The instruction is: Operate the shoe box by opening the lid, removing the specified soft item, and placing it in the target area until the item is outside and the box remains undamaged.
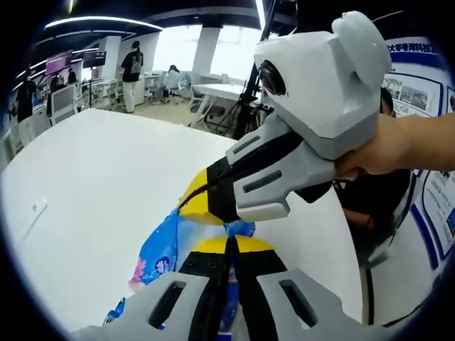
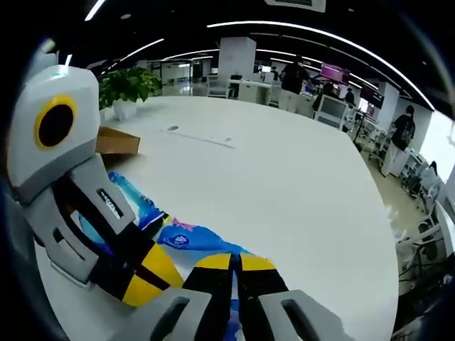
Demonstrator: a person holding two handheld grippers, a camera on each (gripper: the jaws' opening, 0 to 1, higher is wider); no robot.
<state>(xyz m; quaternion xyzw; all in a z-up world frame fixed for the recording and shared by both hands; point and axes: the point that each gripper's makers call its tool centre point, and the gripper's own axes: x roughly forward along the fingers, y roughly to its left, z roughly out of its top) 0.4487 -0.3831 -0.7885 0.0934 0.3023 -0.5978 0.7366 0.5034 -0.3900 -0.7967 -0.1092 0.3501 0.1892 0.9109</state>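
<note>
Apparently no writing was legible on the blue printed soft fabric [image 2: 192,238]; both the left gripper [image 1: 229,245] and right gripper [image 2: 235,263] pinched it over the white tabletop [image 2: 284,185], cardboard shoe box [image 2: 117,141] near the far edge.

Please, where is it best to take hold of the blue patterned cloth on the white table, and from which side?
Probably the loose edge of the blue patterned cloth: it lies flat and crumpled on the white table, so come from above. Both the left claw and the right claw meet there, jaws together.
</note>
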